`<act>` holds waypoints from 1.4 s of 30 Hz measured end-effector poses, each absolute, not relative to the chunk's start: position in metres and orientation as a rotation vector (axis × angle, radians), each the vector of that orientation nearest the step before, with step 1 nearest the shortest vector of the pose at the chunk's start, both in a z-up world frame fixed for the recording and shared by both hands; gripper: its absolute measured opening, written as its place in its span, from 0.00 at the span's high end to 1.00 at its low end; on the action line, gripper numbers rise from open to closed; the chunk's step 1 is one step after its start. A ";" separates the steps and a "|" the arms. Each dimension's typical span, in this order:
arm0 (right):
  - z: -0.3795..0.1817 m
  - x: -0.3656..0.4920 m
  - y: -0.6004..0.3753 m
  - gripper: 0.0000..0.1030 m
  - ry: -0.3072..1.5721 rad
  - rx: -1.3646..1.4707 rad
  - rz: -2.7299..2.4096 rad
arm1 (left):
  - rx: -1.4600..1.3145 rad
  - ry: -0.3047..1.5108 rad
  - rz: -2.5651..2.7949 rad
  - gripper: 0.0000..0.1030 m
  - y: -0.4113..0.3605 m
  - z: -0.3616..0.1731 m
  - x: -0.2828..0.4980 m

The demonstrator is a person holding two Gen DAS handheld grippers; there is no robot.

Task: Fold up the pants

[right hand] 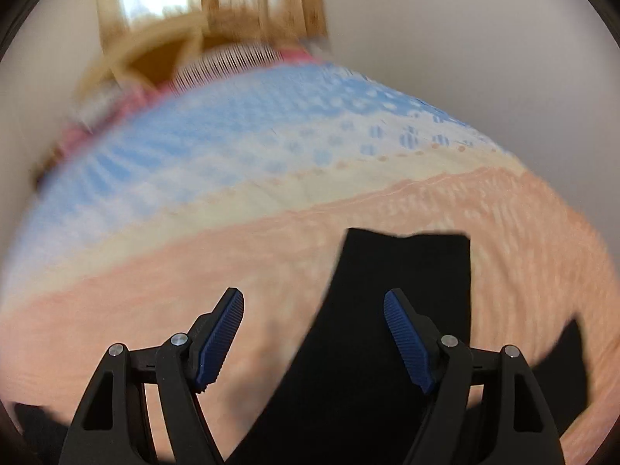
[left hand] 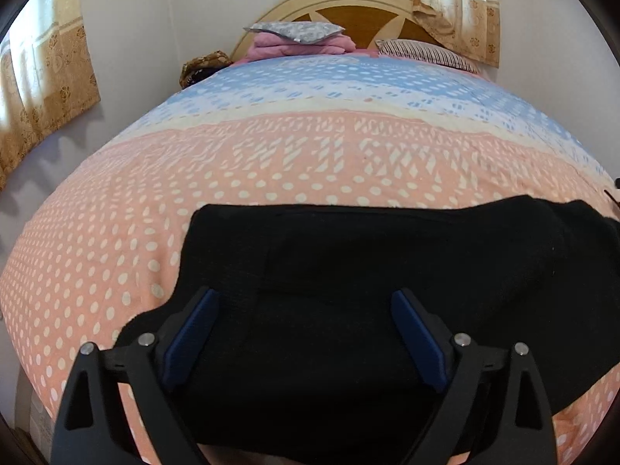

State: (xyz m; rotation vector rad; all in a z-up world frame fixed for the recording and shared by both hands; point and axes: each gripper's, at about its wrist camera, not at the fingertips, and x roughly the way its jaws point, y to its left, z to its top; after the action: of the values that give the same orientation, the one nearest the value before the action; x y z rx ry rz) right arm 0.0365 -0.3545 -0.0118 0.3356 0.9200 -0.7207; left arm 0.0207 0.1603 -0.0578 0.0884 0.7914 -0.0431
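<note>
left wrist view: black fabric pants (left hand: 387, 263) lie spread flat on the near part of a bed blanket with pink, cream and blue bands and white dots (left hand: 271, 162), running off to the right. left gripper (left hand: 304, 333) with blue ribbed pads hovers over the pants, jaws spread wide, nothing pinched between them. far end of the bed: cream and brown wooden headboard (left hand: 341, 11), folded pink cloth with a grey patterned pillow on top (left hand: 298, 38), striped pillow (left hand: 422, 52), beige flowered curtains (left hand: 453, 0).

right wrist view: heavily motion-blurred. right gripper (right hand: 314, 337) jaws apart, released, pads touching nothing. a black pant leg end (right hand: 387, 310) lies on the pink band of the blanket (right hand: 135, 290), partly between and beyond the fingers; another black piece at the right edge (right hand: 562, 364). headboard (right hand: 162, 50) blurred.
</note>
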 end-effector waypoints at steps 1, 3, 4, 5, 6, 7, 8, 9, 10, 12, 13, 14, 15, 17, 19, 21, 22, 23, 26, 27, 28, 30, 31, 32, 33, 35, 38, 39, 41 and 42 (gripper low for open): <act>-0.022 0.046 -0.362 0.26 0.968 0.309 -0.755 | 0.093 0.793 -0.044 0.08 0.163 -0.058 0.020; -0.051 0.060 -0.383 0.36 1.118 0.316 -0.799 | 0.091 0.801 -0.043 0.07 0.161 -0.059 0.023; -0.058 0.055 -0.392 0.45 1.141 0.362 -0.784 | 0.094 0.804 -0.040 0.07 0.160 -0.059 0.024; -0.058 0.047 -0.397 0.62 1.123 0.408 -0.774 | 0.097 0.806 -0.037 0.06 0.159 -0.060 0.024; -0.053 0.041 -0.401 0.74 1.113 0.413 -0.785 | 0.100 0.808 -0.033 0.06 0.159 -0.060 0.024; -0.047 0.034 -0.404 0.95 1.099 0.425 -0.779 | 0.102 0.811 -0.029 0.05 0.158 -0.060 0.025; -0.042 0.024 -0.407 0.95 1.074 0.470 -0.752 | 0.102 0.813 -0.026 0.05 0.157 -0.061 0.027; -0.036 0.011 -0.411 0.95 1.040 0.520 -0.727 | 0.102 0.816 -0.024 0.05 0.156 -0.061 0.028; -0.028 -0.001 -0.411 0.96 0.995 0.560 -0.706 | 0.101 0.818 -0.023 0.05 0.156 -0.061 0.029; -0.001 -0.040 -0.410 0.96 0.849 0.618 -0.654 | 0.098 0.820 -0.023 0.04 0.156 -0.062 0.029; 0.013 -0.062 -0.407 0.96 0.779 0.632 -0.644 | 0.096 0.821 -0.022 0.04 0.156 -0.062 0.029; 0.029 -0.095 -0.404 0.95 0.695 0.660 -0.642 | 0.096 0.821 -0.021 0.04 0.156 -0.062 0.030; 0.037 -0.118 -0.402 0.95 0.642 0.683 -0.650 | 0.096 0.821 -0.020 0.04 0.156 -0.062 0.030; 0.045 -0.178 -0.398 0.95 0.545 0.738 -0.687 | 0.097 0.821 -0.020 0.04 0.156 -0.062 0.029; 0.038 -0.222 -0.396 0.95 0.505 0.772 -0.721 | 0.096 0.821 -0.021 0.04 0.156 -0.062 0.029; 0.016 -0.263 -0.398 0.95 0.514 0.805 -0.738 | 0.097 0.822 -0.021 0.03 0.156 -0.062 0.029; 0.007 -0.273 -0.401 0.93 0.530 0.826 -0.749 | 0.097 0.825 -0.019 0.03 0.156 -0.062 0.030; -0.008 -0.288 -0.404 0.93 0.556 0.864 -0.764 | 0.098 0.827 -0.019 0.03 0.155 -0.062 0.030; -0.025 -0.311 -0.415 0.85 0.624 0.923 -0.834 | 0.101 0.838 -0.027 0.03 0.156 -0.061 0.032; -0.026 -0.318 -0.421 0.85 0.616 0.936 -0.858 | 0.103 0.841 -0.028 0.02 0.157 -0.061 0.033; -0.021 -0.327 -0.424 0.83 0.590 0.932 -0.897 | 0.107 0.844 -0.029 0.02 0.157 -0.061 0.034; -0.009 -0.337 -0.429 0.82 0.560 0.901 -0.984 | 0.116 0.845 -0.026 0.01 0.157 -0.060 0.035; 0.000 -0.341 -0.431 0.82 0.541 0.870 -1.034 | 0.119 0.845 -0.023 0.01 0.156 -0.059 0.035; 0.013 -0.342 -0.432 0.81 0.521 0.822 -1.076 | 0.122 0.846 -0.019 0.01 0.156 -0.059 0.036; 0.020 -0.340 -0.433 0.79 0.513 0.788 -1.074 | 0.126 0.846 -0.011 0.01 0.155 -0.058 0.035; 0.033 -0.326 -0.440 0.47 0.530 0.738 -0.986 | 0.140 0.842 0.010 0.01 0.153 -0.054 0.034; 0.033 -0.293 -0.460 0.34 0.623 0.674 -0.845 | 0.145 0.800 0.014 0.01 0.147 -0.044 0.028; 0.031 -0.285 -0.463 0.34 0.641 0.645 -0.846 | 0.145 0.791 0.006 0.01 0.145 -0.042 0.026; 0.022 -0.261 -0.466 0.42 0.693 0.577 -0.822 | 0.158 0.792 -0.004 0.01 0.140 -0.041 0.025; 0.015 -0.252 -0.469 0.54 0.739 0.544 -0.822 | 0.167 0.798 -0.004 0.01 0.138 -0.041 0.025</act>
State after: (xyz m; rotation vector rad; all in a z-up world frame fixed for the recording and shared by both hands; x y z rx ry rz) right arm -0.2525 -0.4694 0.0151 0.5443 0.7392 -0.8216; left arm 0.0254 0.1380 -0.0415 0.1667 0.7978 -0.0042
